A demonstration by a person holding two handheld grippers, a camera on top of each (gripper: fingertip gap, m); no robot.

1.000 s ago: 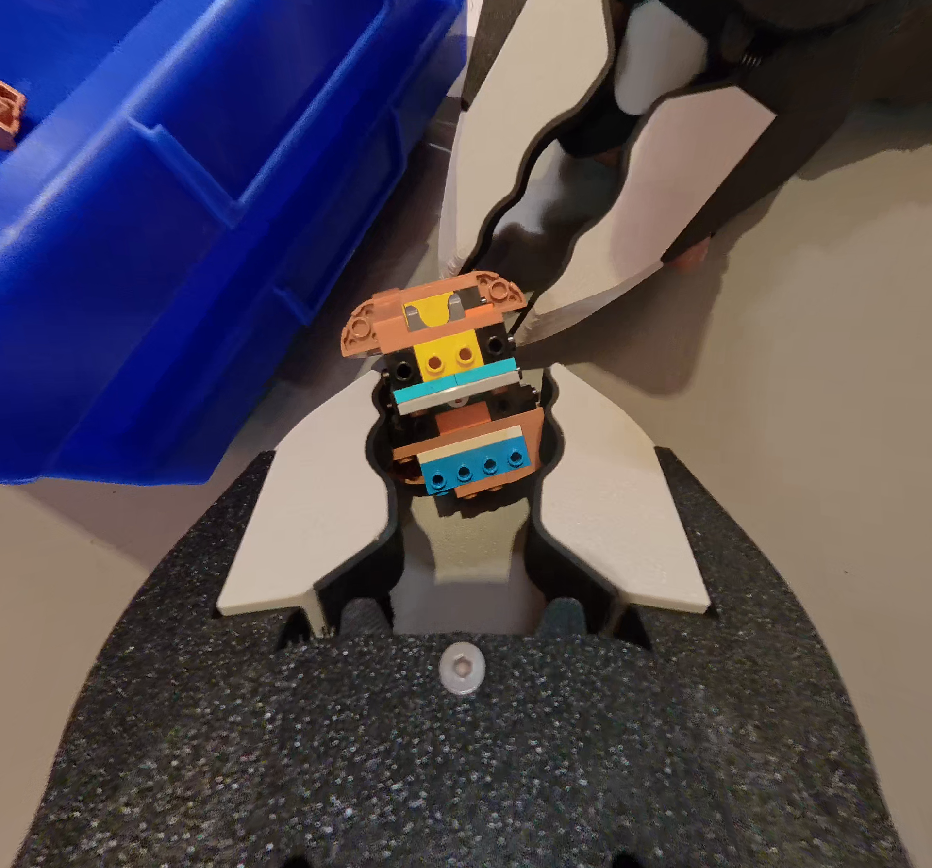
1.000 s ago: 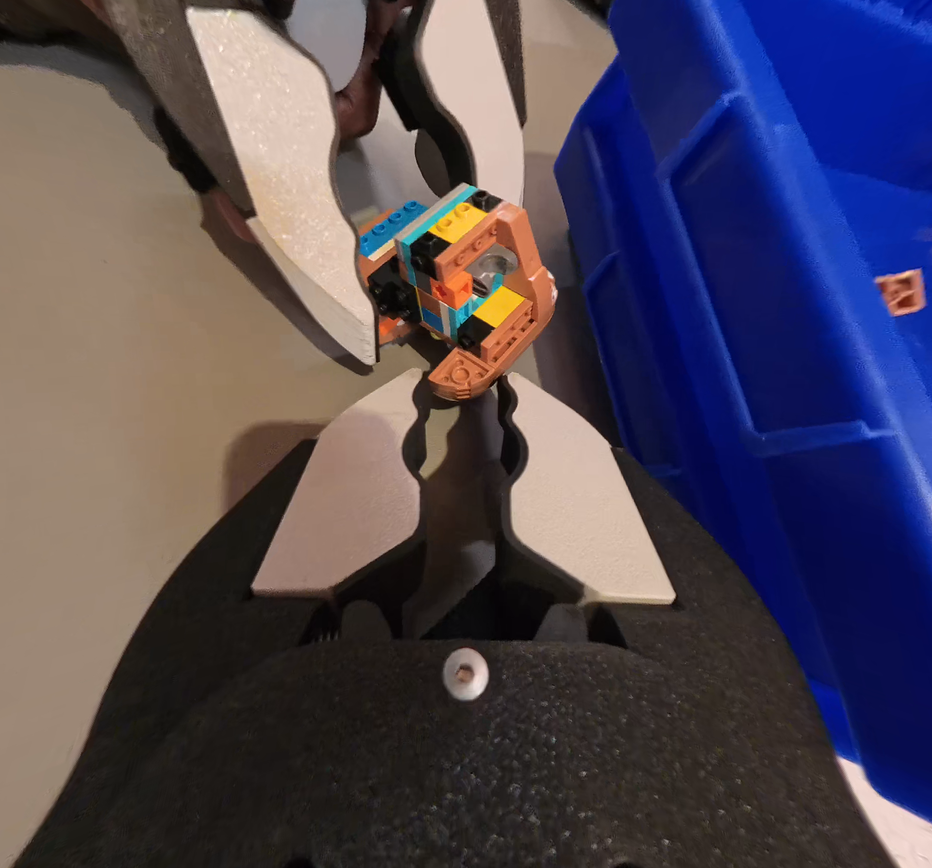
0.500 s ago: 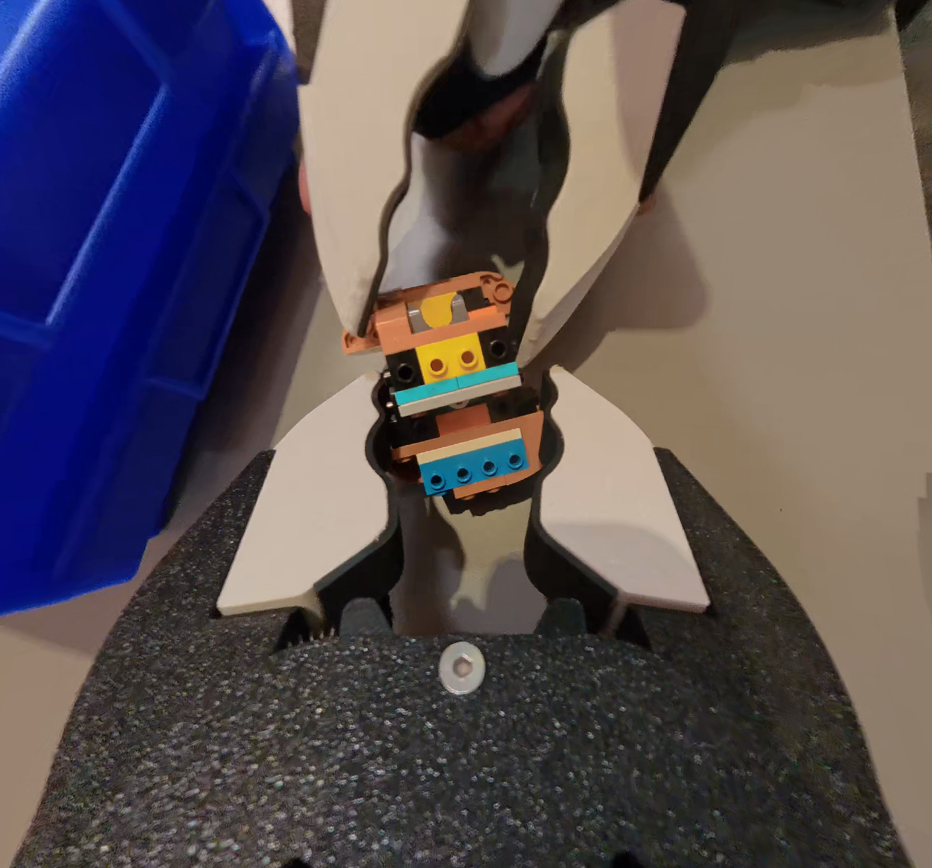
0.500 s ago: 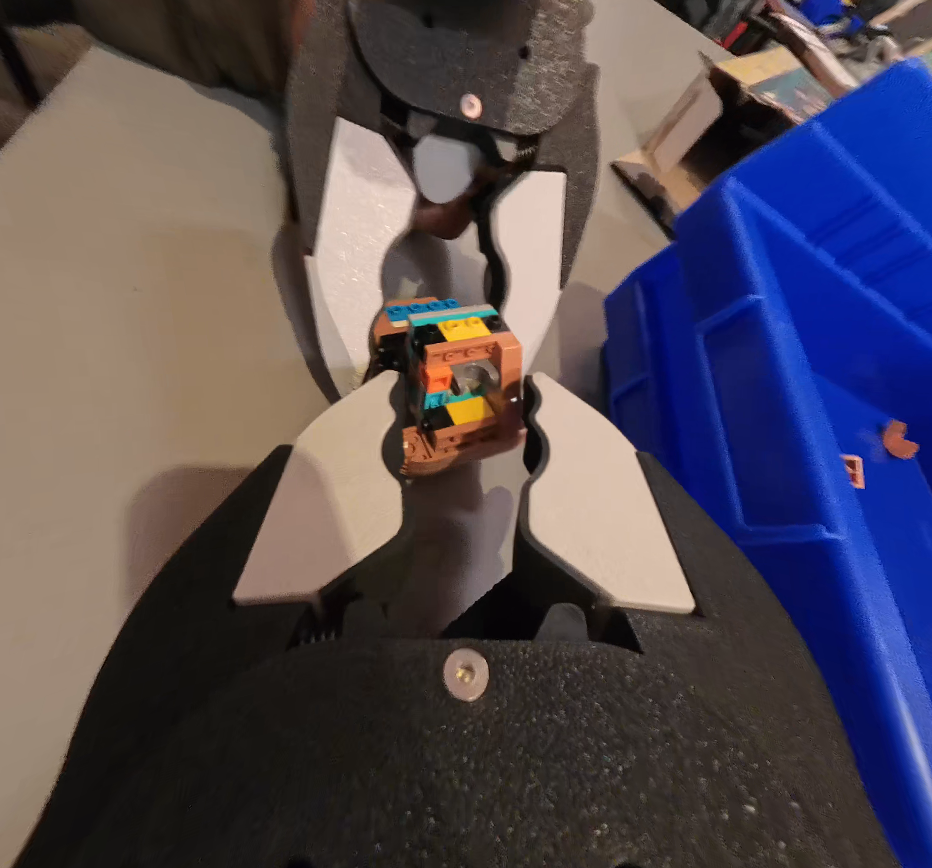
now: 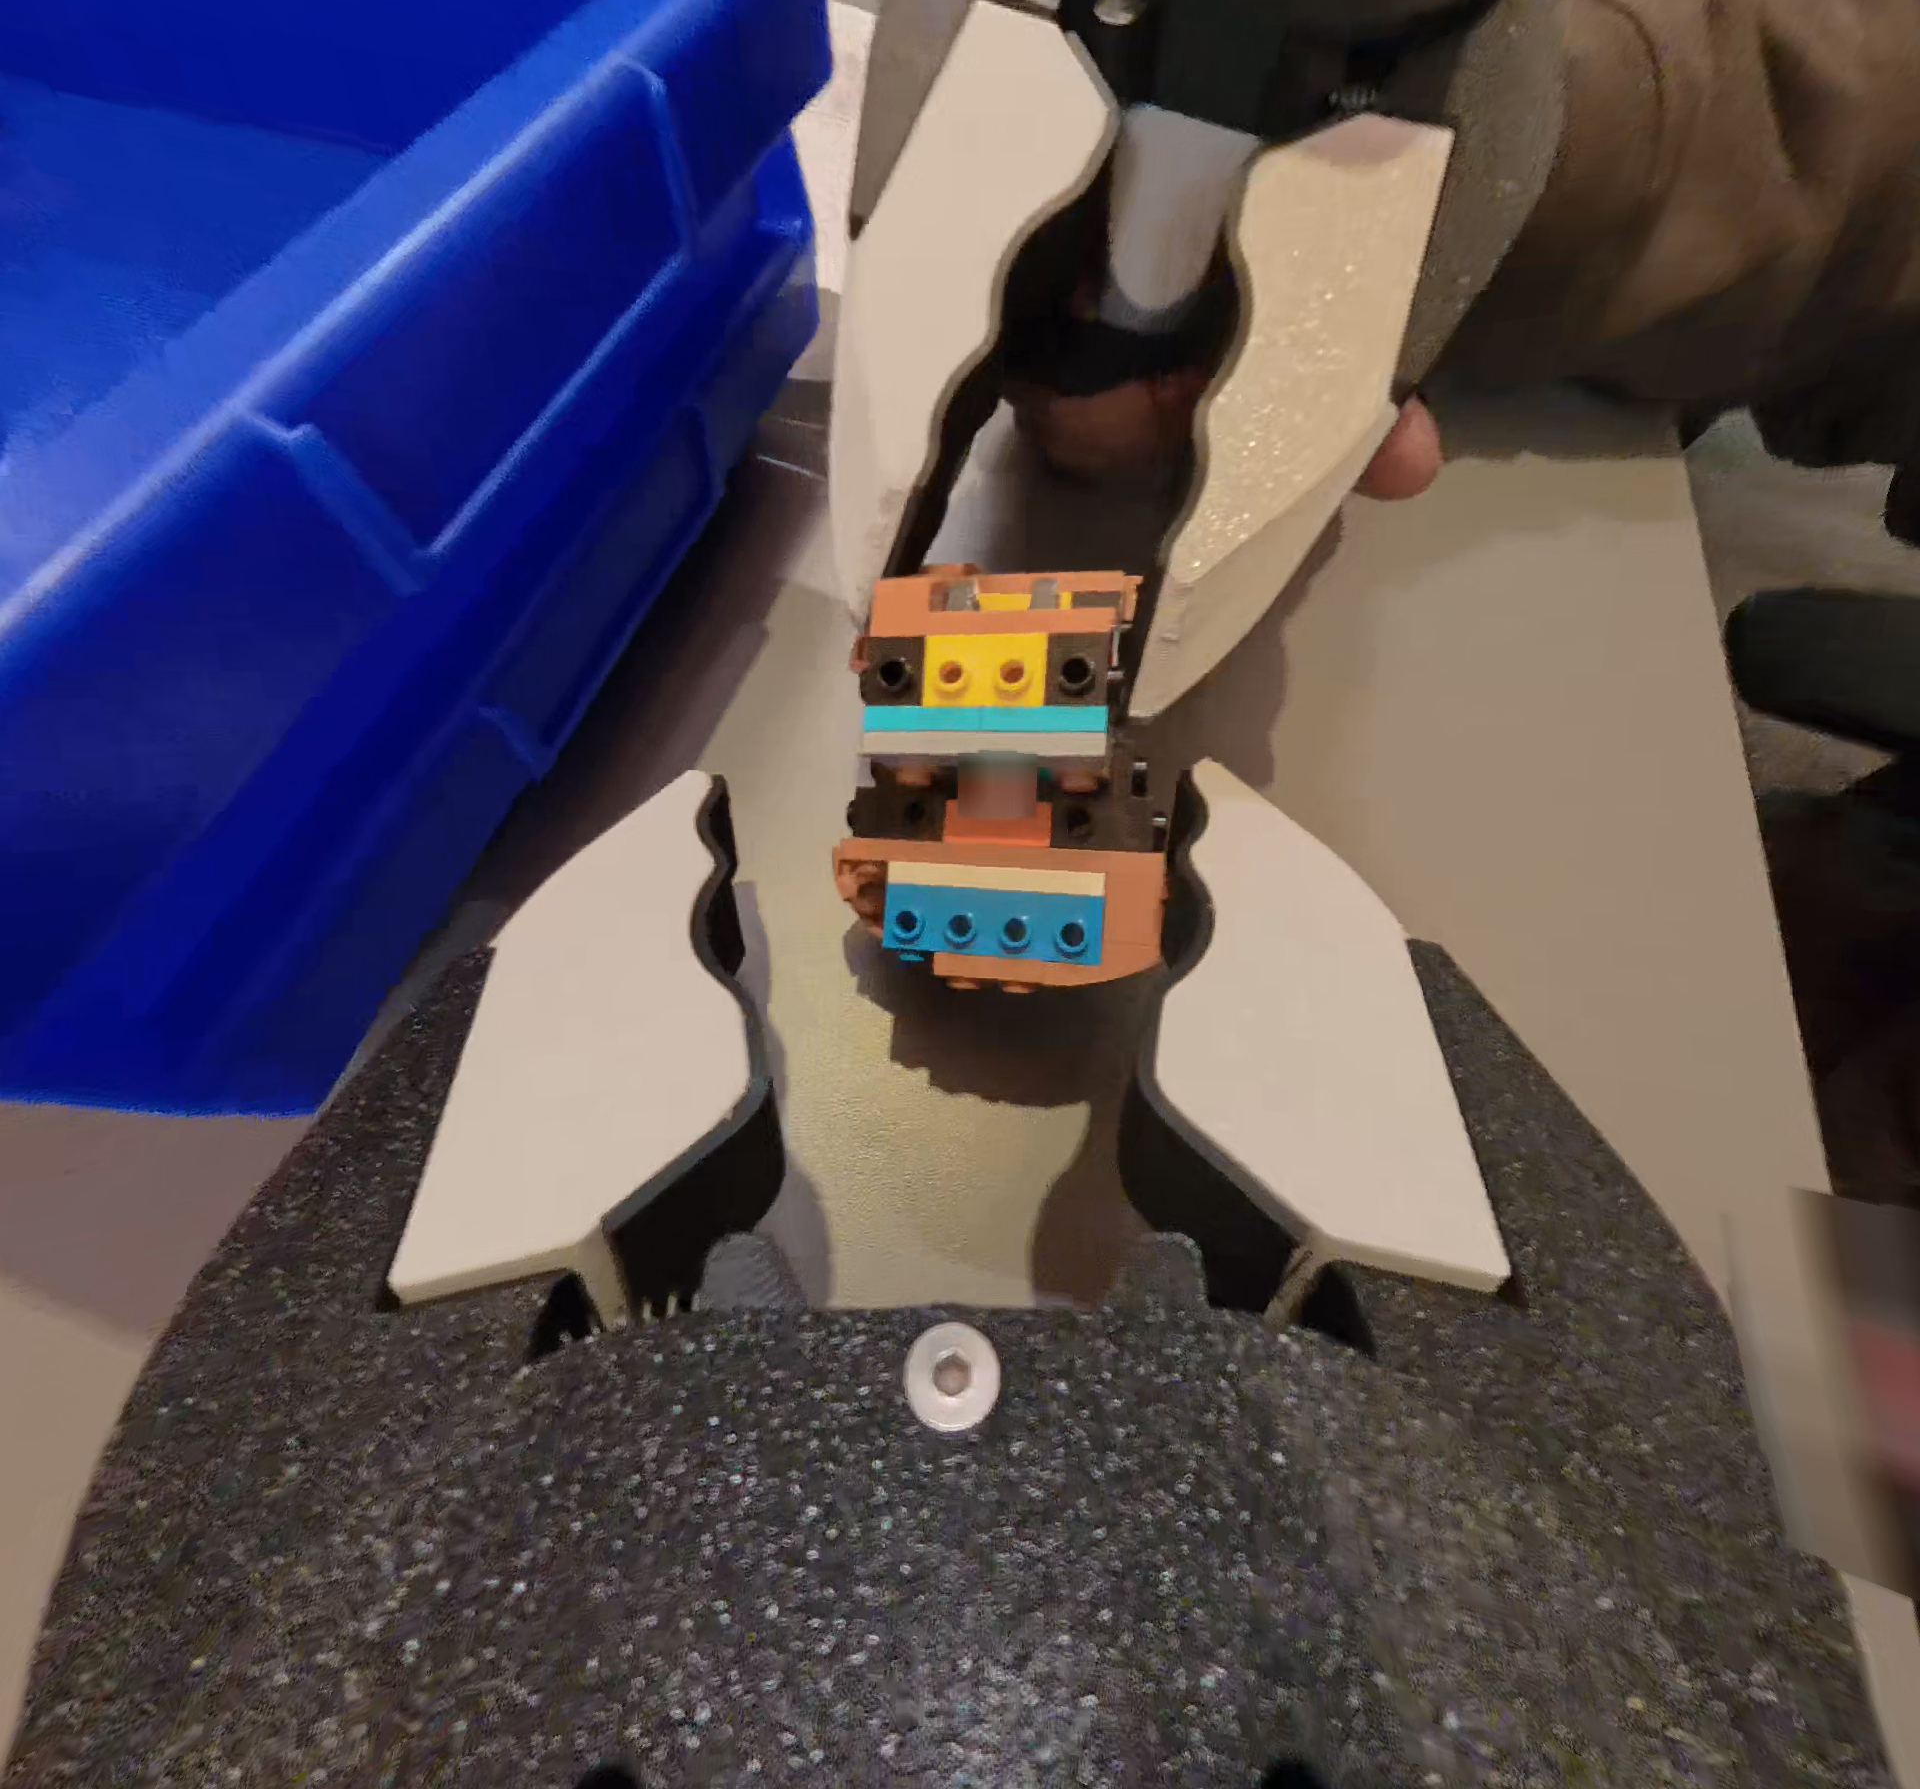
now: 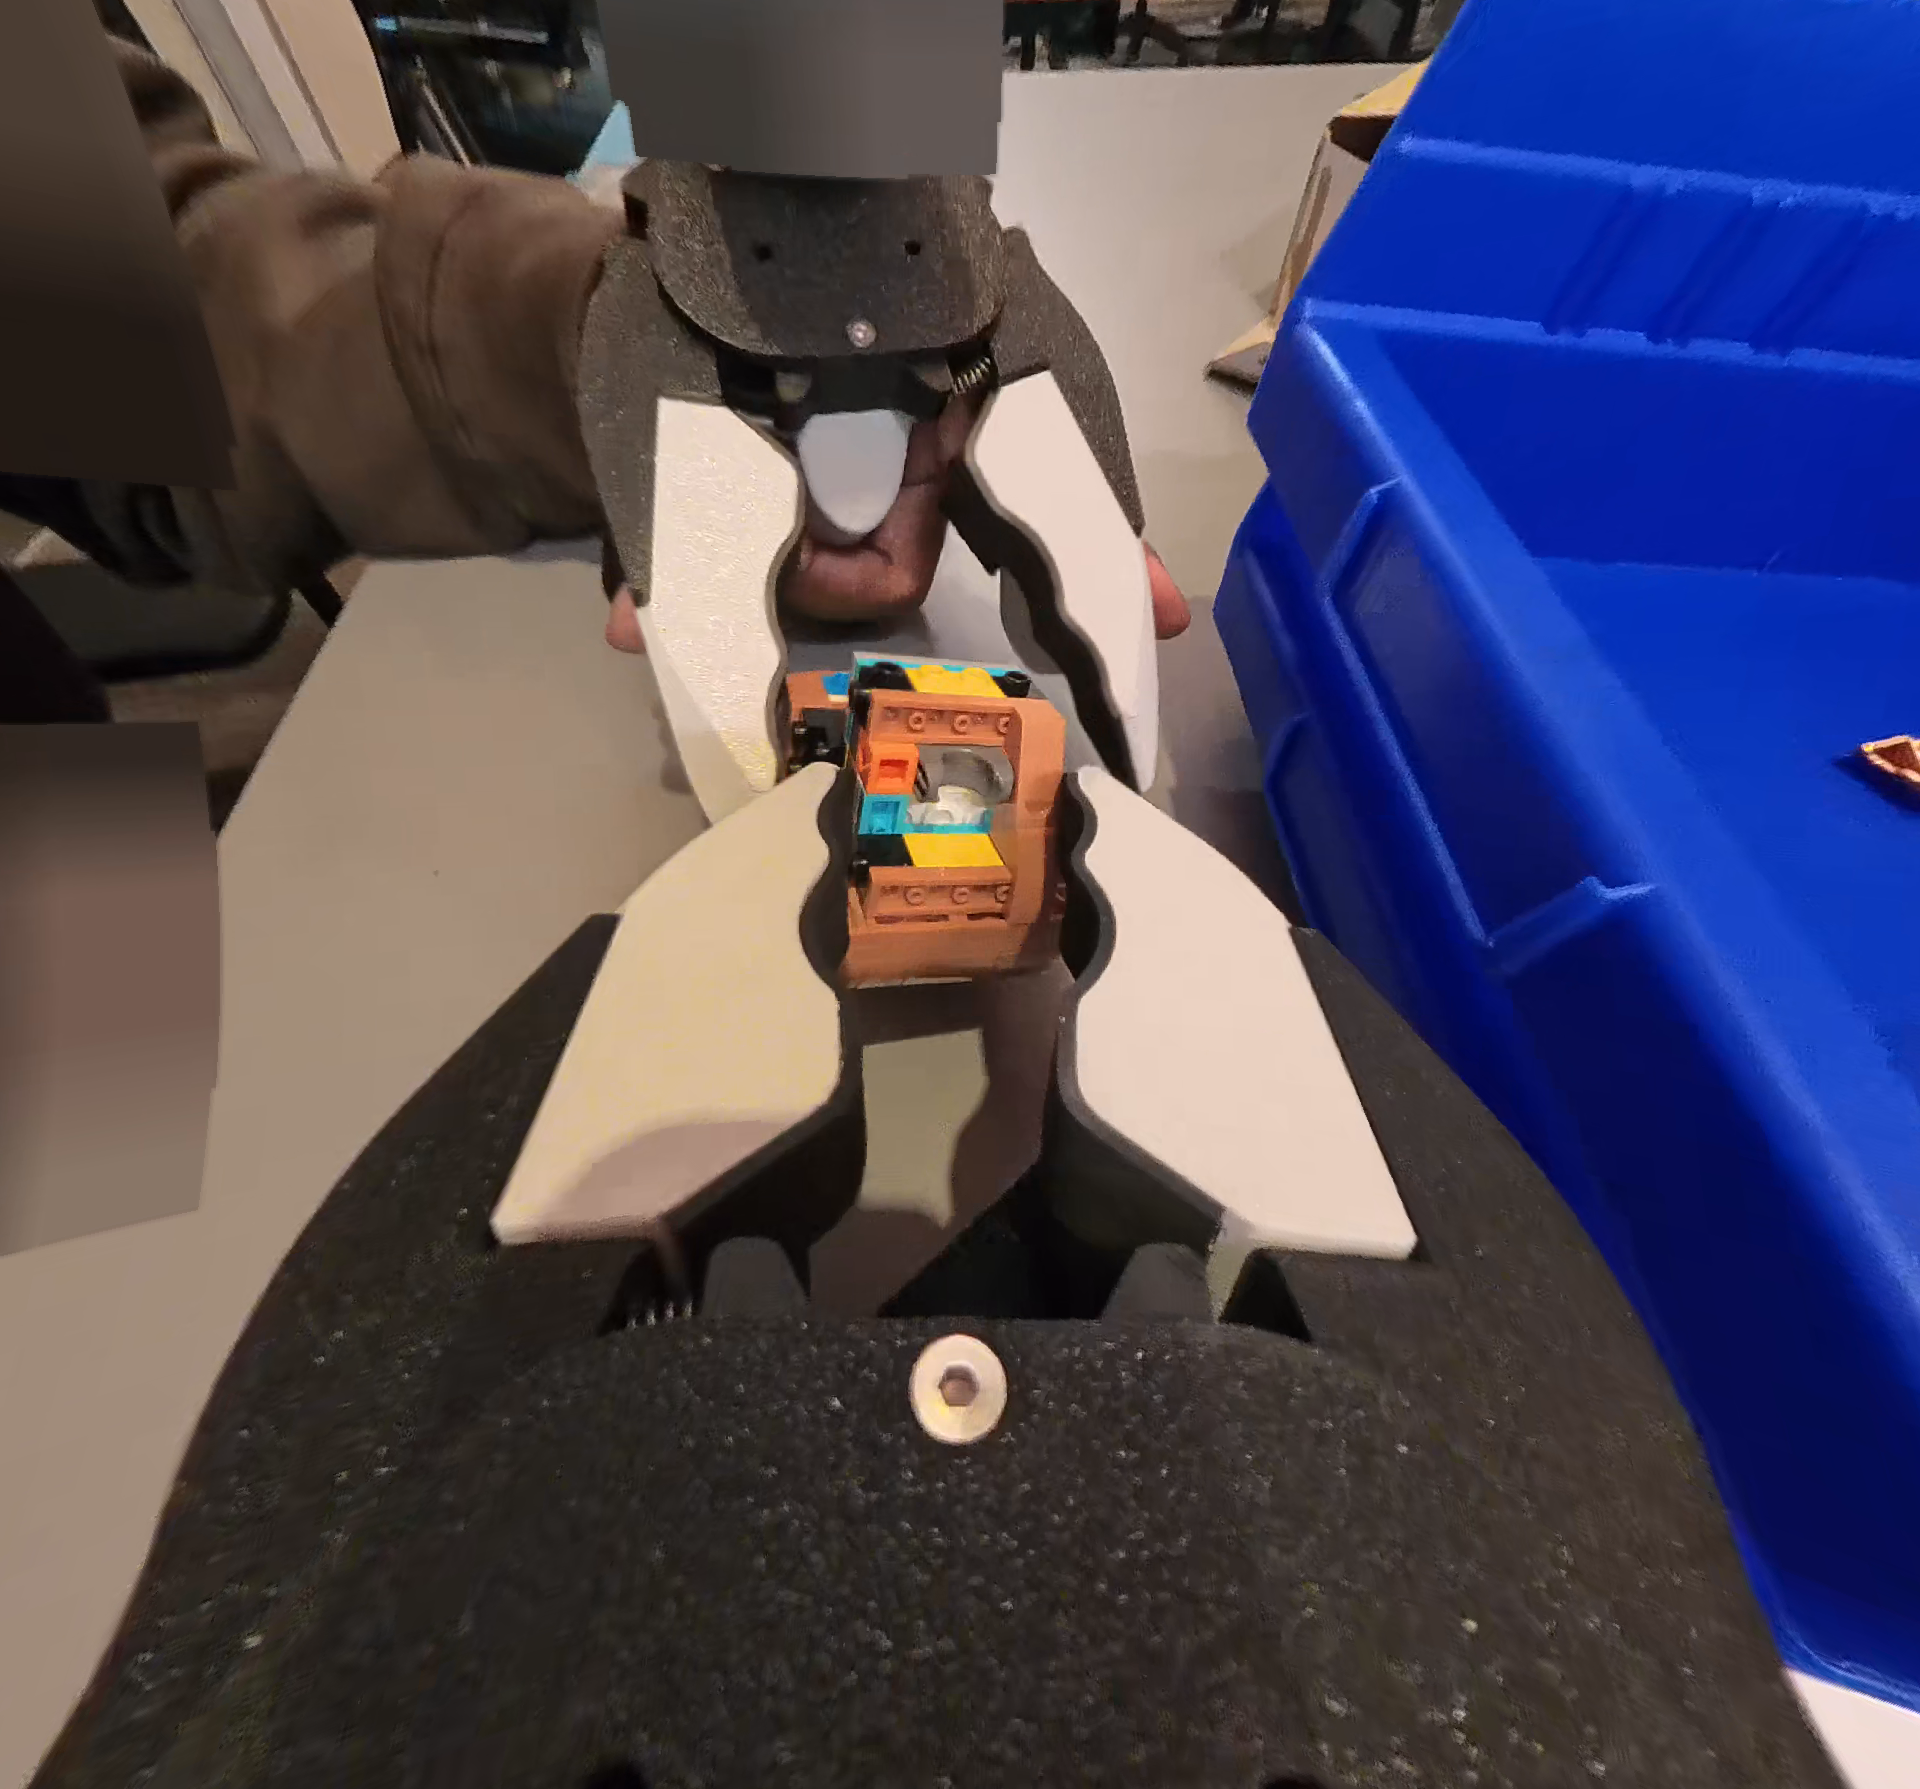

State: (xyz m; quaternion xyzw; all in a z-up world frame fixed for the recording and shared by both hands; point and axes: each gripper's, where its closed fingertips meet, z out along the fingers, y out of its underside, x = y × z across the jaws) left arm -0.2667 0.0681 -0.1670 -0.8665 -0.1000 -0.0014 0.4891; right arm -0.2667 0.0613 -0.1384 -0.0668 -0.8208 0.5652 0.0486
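Left fingers [image 5: 582, 1064] now apart; right fingers [image 6: 1195, 1064] clamp brick model [image 6: 945, 856] above grey table [image 6: 416, 856].

Counter [image 5: 1507, 804], pale grey: carrying one blue plastic bin [image 5: 312, 492] sitting along its edge; cardboard piece [image 6: 1309, 253] lying beyond.

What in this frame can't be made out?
Left wrist view: whether the left gripper's finger away from the blue bin touches the brick model; shadow hides the contact.
Right wrist view: the model's far half, behind its near face and the right gripper.
Right wrist view: a brown piece in the bin, cut off by the edge.
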